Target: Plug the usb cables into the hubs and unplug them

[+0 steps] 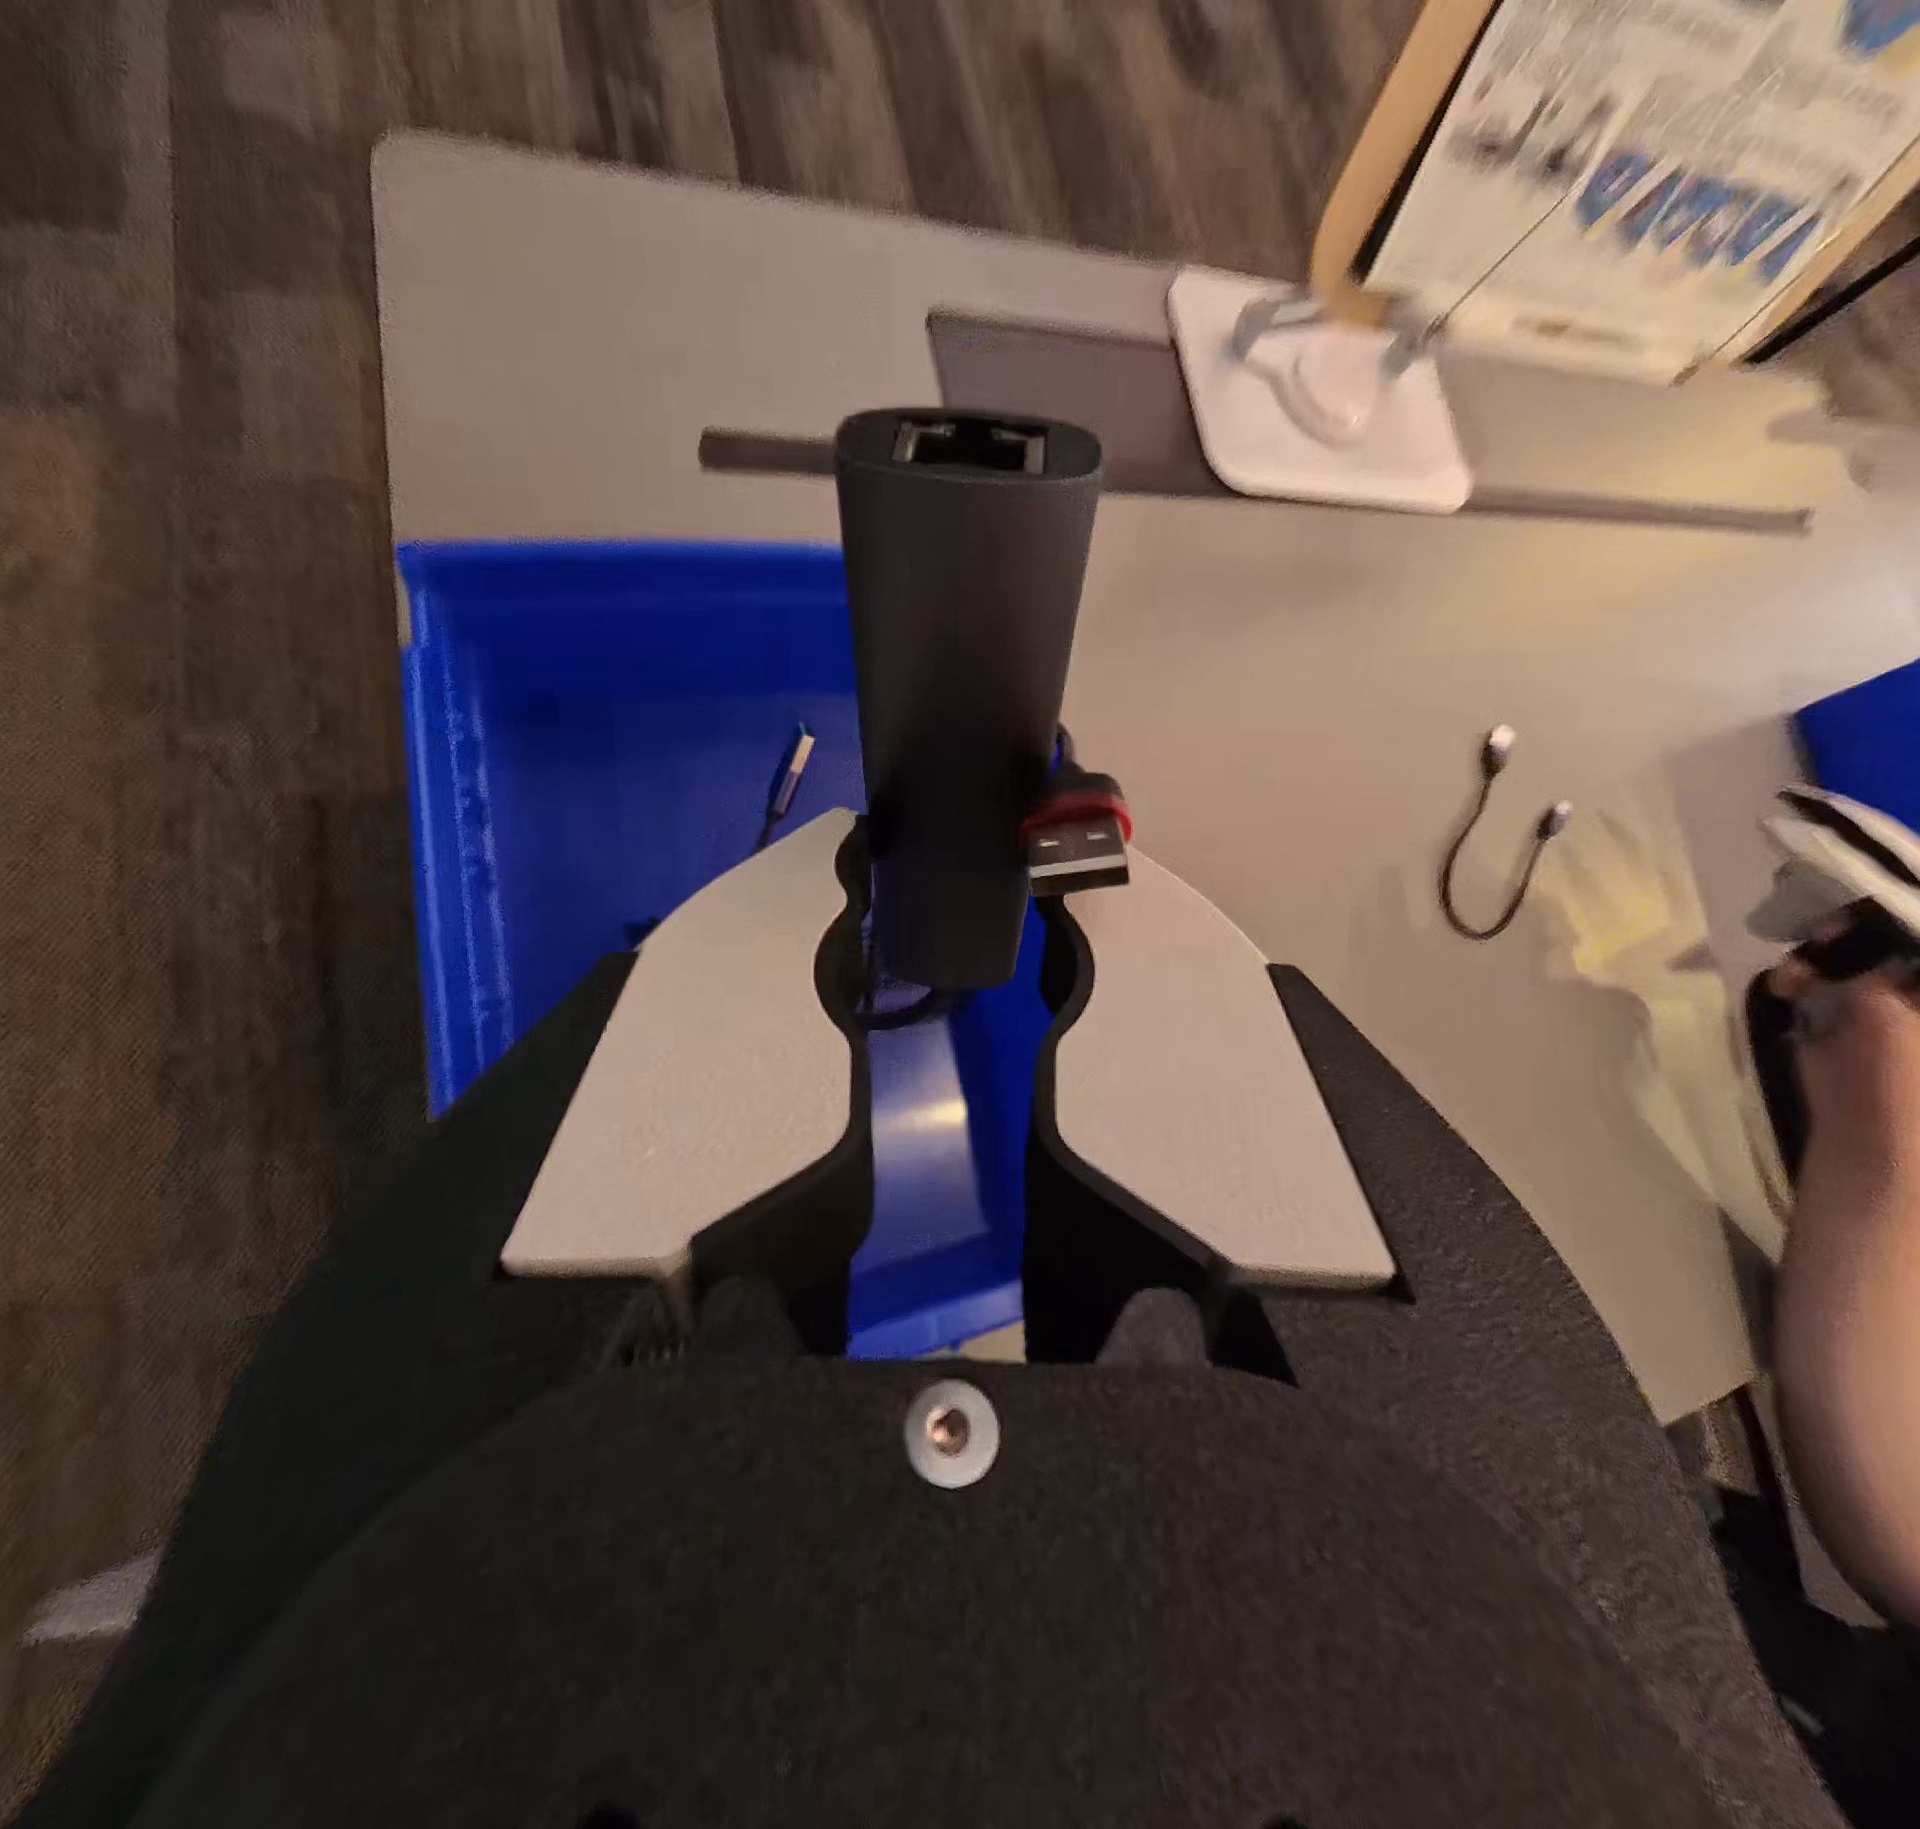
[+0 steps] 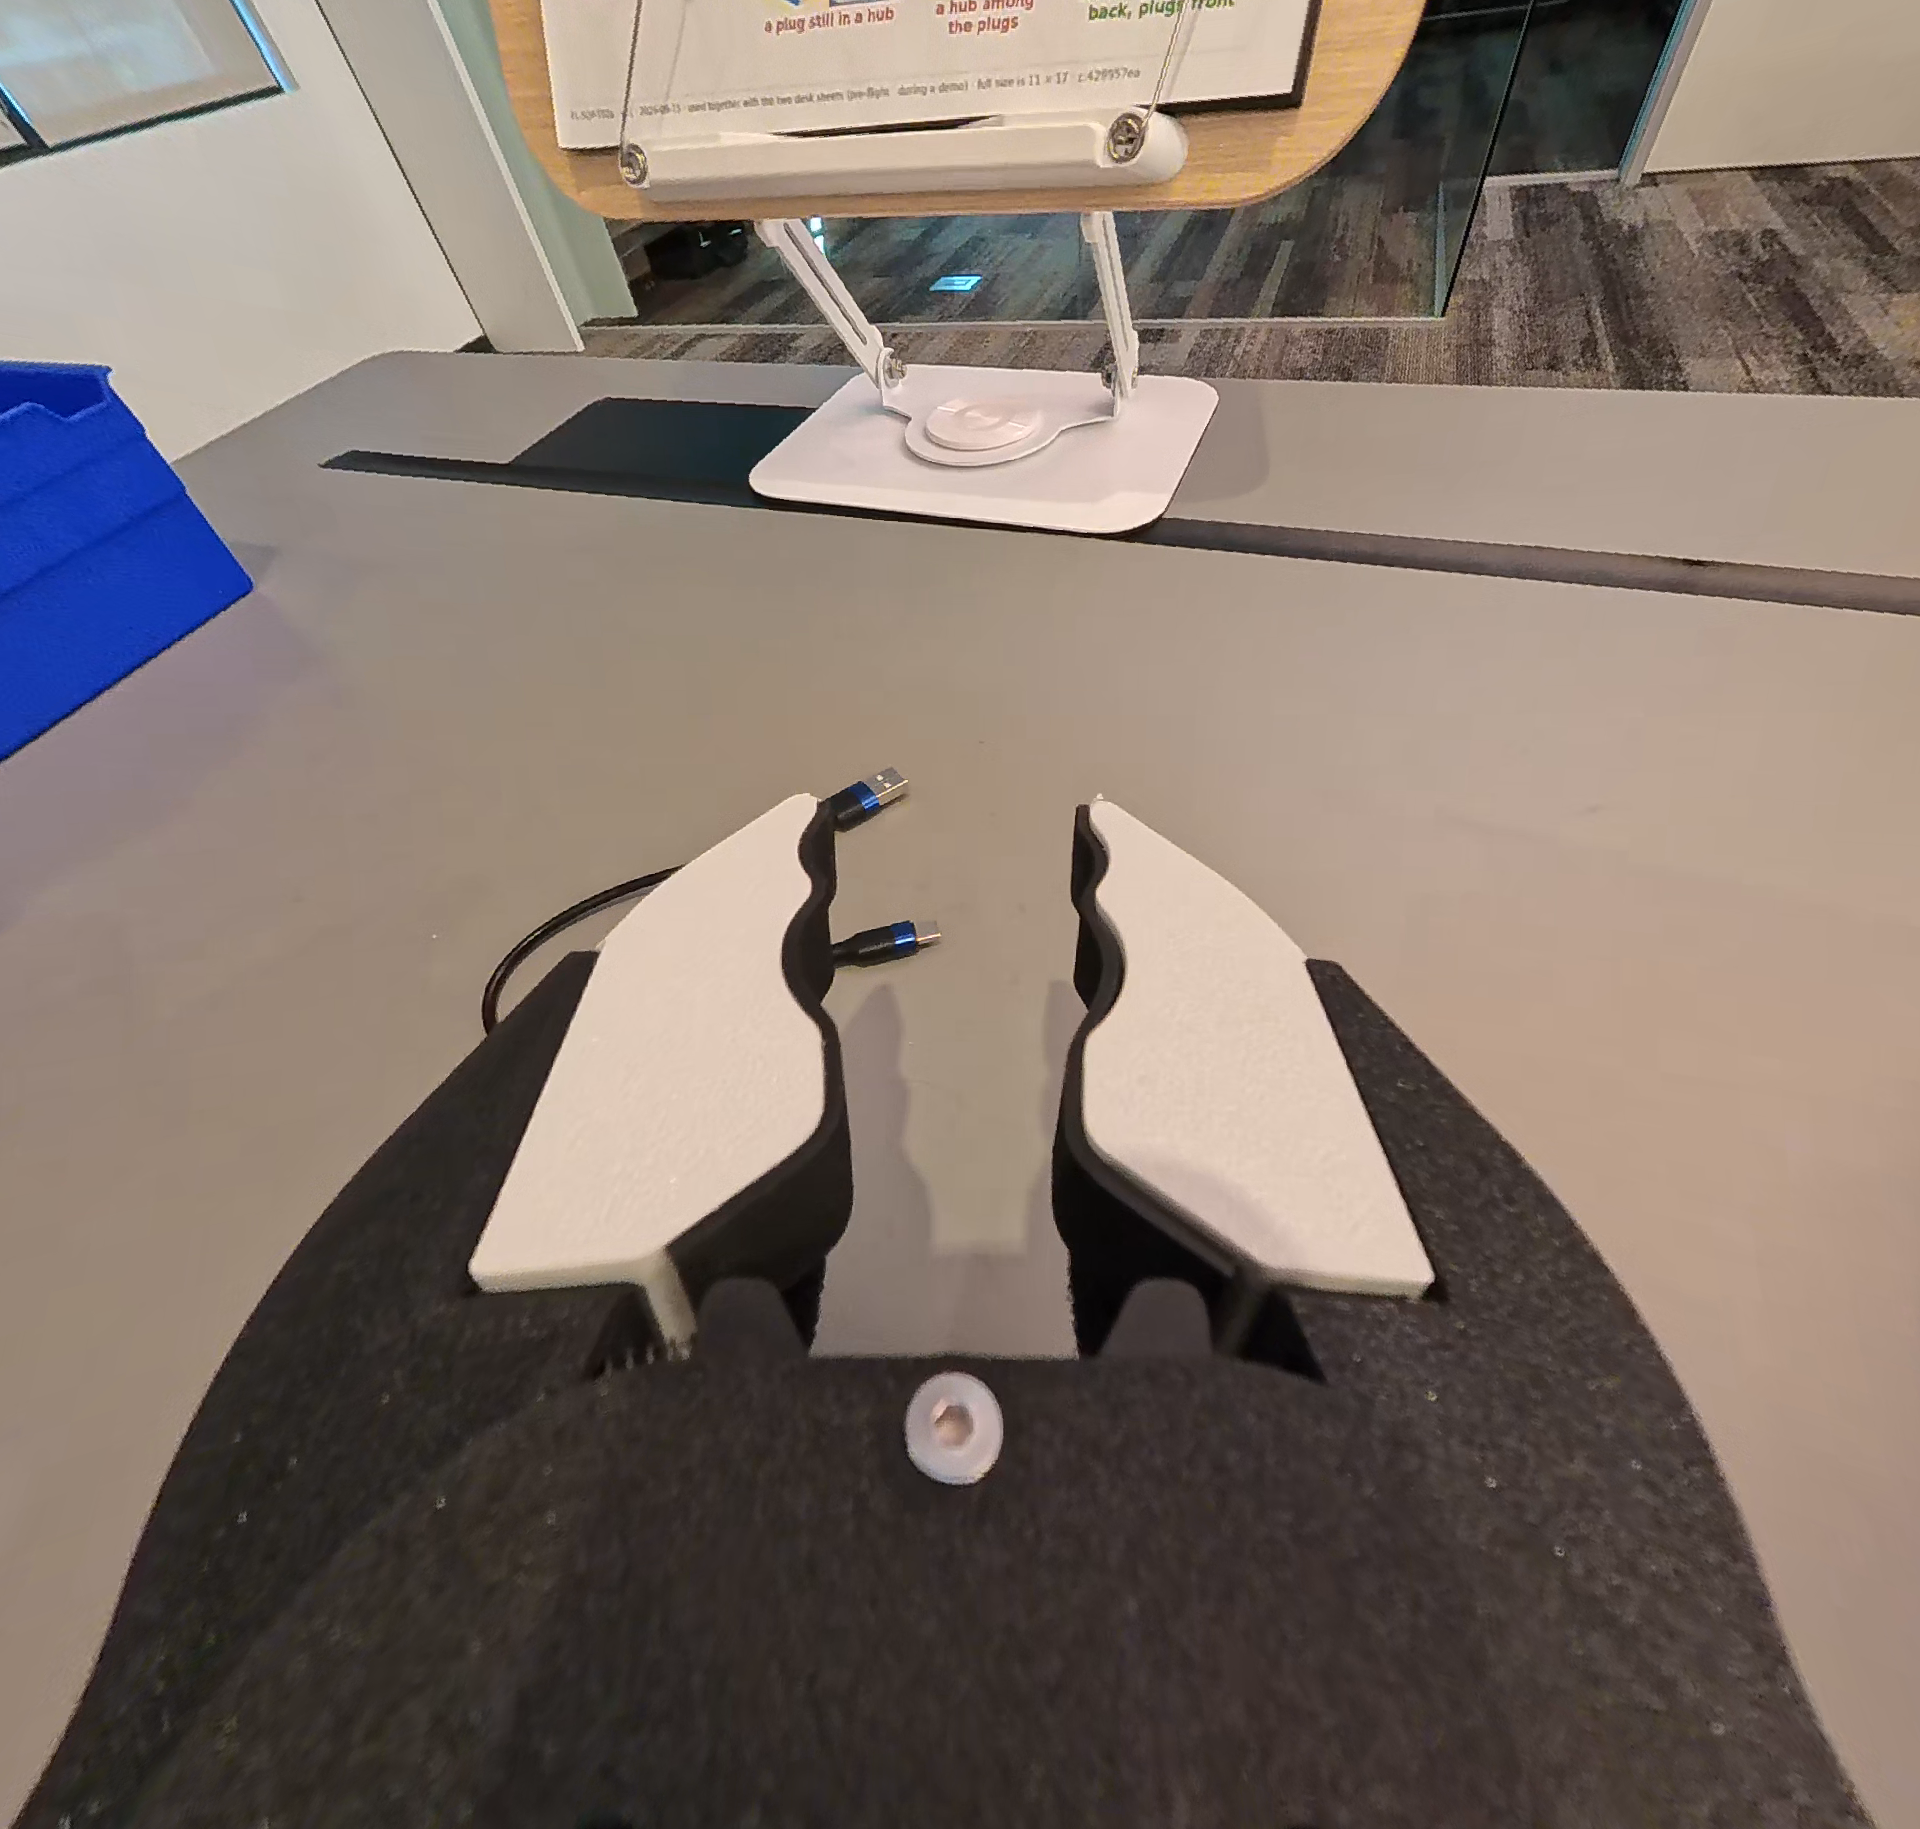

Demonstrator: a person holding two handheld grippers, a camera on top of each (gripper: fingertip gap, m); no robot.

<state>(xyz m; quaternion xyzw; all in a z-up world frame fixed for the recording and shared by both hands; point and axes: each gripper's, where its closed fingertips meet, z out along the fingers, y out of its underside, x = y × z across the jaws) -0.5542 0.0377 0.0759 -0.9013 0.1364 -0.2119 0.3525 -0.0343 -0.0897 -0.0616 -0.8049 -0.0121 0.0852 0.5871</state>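
In the left wrist view my left gripper (image 1: 961, 844) is shut on a black hub (image 1: 966, 657) and holds it upright over a blue bin (image 1: 623, 740), port end away from me. A red-banded USB plug (image 1: 1075, 844) sits against the hub's right side, its metal end bare. Another plug with a blue tip (image 1: 790, 771) lies in the bin. My right gripper (image 2: 951, 808) is open and empty, low over the table. A short black cable (image 2: 540, 932) lies under its left finger, with its USB-A plug (image 2: 878, 792) and small plug (image 2: 899, 941) free. This cable also shows in the left wrist view (image 1: 1475, 875).
A white stand (image 2: 987, 460) carrying a wooden board with a printed sheet stands at the back of the grey table (image 2: 1455, 792). A dark slot (image 2: 1455, 548) runs across the table in front of it. The blue bin (image 2: 94, 553) is at the left edge. A hand holds the right gripper (image 1: 1829, 896). The grippers' ends are close to 55 centimeters from one another.
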